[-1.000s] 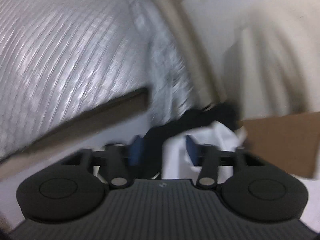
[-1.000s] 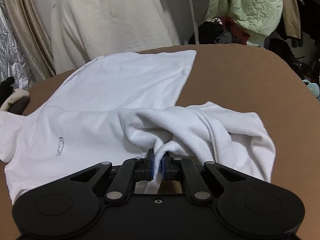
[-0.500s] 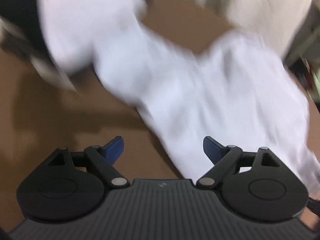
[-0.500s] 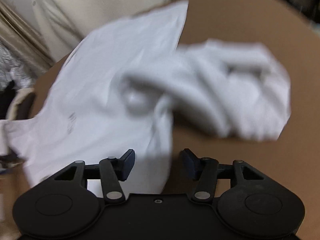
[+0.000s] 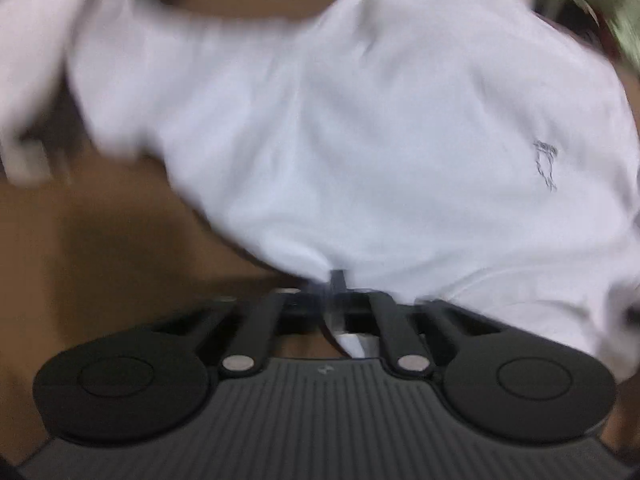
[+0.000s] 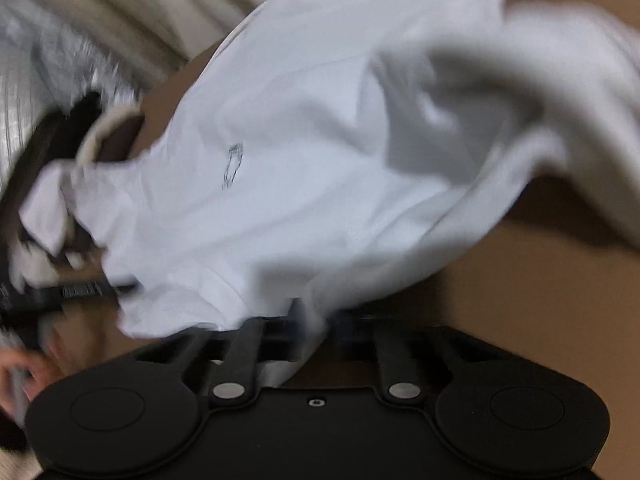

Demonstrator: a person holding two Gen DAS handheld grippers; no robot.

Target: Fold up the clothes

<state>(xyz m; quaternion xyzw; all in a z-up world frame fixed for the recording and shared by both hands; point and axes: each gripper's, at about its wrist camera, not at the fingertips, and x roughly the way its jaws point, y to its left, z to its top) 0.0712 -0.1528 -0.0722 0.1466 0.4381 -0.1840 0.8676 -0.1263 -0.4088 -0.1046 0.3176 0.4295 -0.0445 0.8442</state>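
A white shirt (image 5: 360,140) with a small drawn logo (image 5: 546,164) lies spread on the brown table (image 5: 100,248). My left gripper (image 5: 335,294) is shut on the shirt's near edge, and a bit of cloth hangs down behind the pinched pads. In the right wrist view the same shirt (image 6: 300,160) fills the middle. My right gripper (image 6: 318,320) is at its near edge with its jaws closing. A fold of the shirt hangs between them, and a sliver of table shows beside it. Both views are blurred.
A crumpled white fleece garment (image 6: 560,80) lies on the table to the right of the shirt. A hand (image 6: 20,372) and the left tool's dark body (image 6: 80,292) show at the left. Cream cloth (image 6: 120,0) and silver quilting (image 6: 24,100) hang behind the table.
The right gripper let go of the fleece garment, opened, and dropped to the shirt's near edge. The left gripper swung down from the backdrop, opened wide over the shirt, then shut on its edge.
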